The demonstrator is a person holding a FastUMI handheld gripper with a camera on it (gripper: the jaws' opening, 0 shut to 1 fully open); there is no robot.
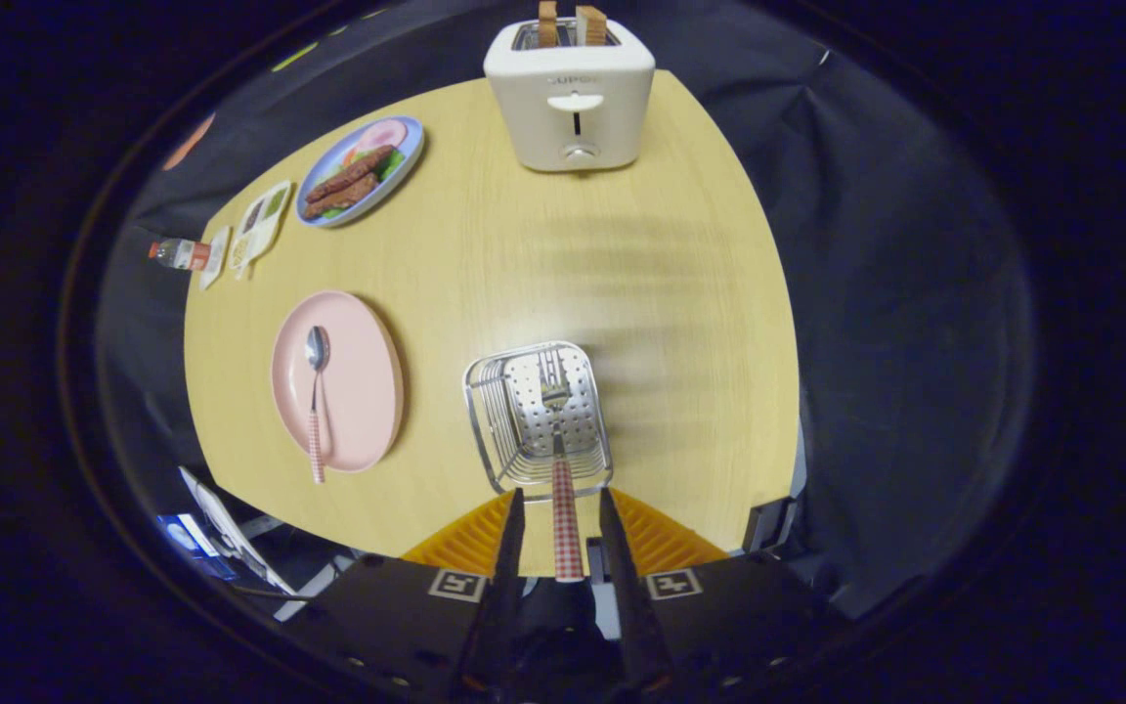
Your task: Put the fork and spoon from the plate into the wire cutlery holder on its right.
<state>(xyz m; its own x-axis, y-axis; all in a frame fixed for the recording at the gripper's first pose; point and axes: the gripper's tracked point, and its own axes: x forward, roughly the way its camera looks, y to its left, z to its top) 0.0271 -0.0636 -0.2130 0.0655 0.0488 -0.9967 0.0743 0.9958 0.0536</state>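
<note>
The fork (563,469), checked red-and-white handle, has its tines down inside the wire cutlery holder (539,416), handle sticking out over the holder's near rim. The holder's a shiny metal basket with a perforated bottom, sitting upright. The spoon (315,391), same checked handle, lies flat on the pink plate (358,391) left of the holder, bowl pointing away, handle end over the plate's rim.
</note>
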